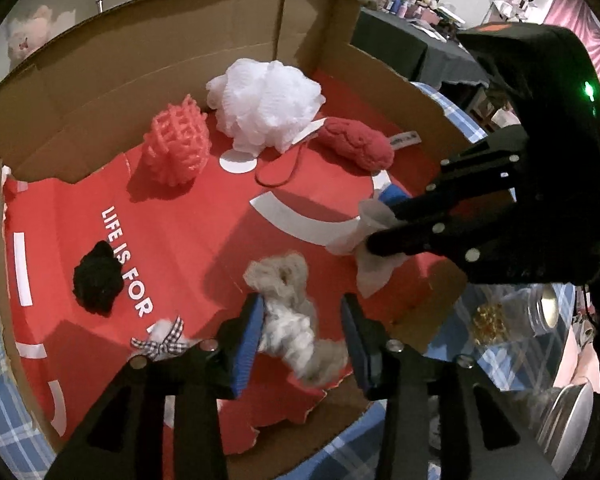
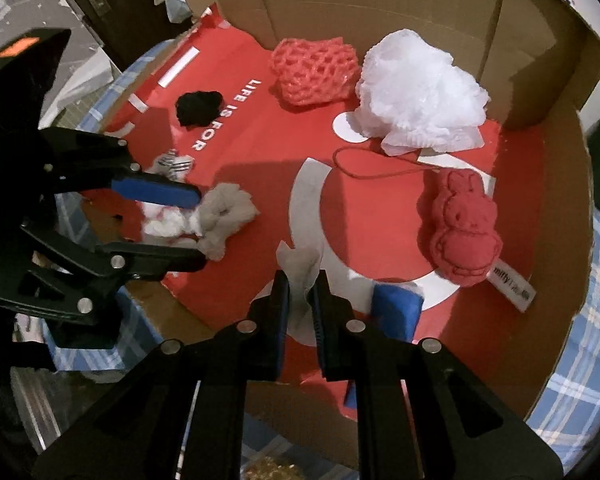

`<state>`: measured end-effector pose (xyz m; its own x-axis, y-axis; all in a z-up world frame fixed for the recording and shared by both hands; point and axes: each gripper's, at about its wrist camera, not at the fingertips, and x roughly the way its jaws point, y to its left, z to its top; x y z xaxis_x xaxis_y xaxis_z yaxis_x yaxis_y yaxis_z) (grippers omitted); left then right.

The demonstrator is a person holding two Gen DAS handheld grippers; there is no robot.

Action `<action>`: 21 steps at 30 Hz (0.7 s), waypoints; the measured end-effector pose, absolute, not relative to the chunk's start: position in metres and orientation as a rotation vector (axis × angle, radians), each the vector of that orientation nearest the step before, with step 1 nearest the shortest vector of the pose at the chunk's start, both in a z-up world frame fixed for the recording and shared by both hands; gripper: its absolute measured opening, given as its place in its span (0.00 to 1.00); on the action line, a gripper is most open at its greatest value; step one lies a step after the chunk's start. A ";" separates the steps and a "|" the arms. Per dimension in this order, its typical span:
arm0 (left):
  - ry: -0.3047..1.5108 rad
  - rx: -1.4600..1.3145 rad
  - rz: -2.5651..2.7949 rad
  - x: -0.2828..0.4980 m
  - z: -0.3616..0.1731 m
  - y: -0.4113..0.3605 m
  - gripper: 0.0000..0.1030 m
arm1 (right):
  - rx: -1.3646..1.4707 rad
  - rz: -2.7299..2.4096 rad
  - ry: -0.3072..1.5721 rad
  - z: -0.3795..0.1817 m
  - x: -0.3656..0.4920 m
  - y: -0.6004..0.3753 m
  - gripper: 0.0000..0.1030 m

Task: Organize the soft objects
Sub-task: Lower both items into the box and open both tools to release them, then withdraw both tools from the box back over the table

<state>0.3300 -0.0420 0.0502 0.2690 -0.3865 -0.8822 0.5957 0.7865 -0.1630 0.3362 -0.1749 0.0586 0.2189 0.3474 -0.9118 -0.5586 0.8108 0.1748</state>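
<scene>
The right hand-held gripper [image 2: 303,280] is clamped on a crumpled white tissue [image 2: 300,268], its blue-padded fingers pressed together on the paper just above the red printed sheet [image 2: 260,152] that lines the cardboard box [image 2: 380,4]. A blue block [image 2: 396,312] lies just beside it on the sheet. The left hand-held gripper [image 1: 302,328] has its fingers apart, straddling a grey-and-white fluffy scrunchie [image 1: 288,308] that rests on the sheet near the torn front edge; one pad touches the fluff, but nothing is squeezed yet.

Further out, a small white piece with a checked bow [image 1: 162,340] sits just beside the left fingers, and a black scrunchie [image 1: 98,276] lies near the printed lettering. Toward the back wall of the box are a pink foam net [image 1: 178,146], a white mesh bath pouf [image 1: 264,104] and a red rabbit-shaped plush [image 2: 462,236] with a thin cord trailing from it. The box sits on a blue checked tabletop [image 2: 572,392].

As a judgement, the sorting is under way but far from finished: the soft things lie scattered across the sheet with no clear grouping, only the tissue is in a grip, and the scrunchie looks next. The rest remain to be gathered.
</scene>
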 end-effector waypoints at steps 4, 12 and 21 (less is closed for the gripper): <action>1.117 0.217 -0.657 0.333 0.048 -0.041 0.55 | -0.220 0.618 1.181 0.060 0.339 -0.174 0.15; 1.103 0.211 -0.662 0.331 0.052 -0.037 0.59 | -0.302 0.599 1.092 0.071 0.332 -0.165 0.81; 1.031 0.196 -0.631 0.309 0.077 -0.027 0.77 | -0.274 0.540 1.026 0.096 0.315 -0.178 0.81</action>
<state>0.3090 -0.0272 0.0768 0.3565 -0.3954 -0.8465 0.5734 0.8079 -0.1359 0.3150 -0.1785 0.0962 0.4035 0.2965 -0.8656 -0.5456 0.8374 0.0325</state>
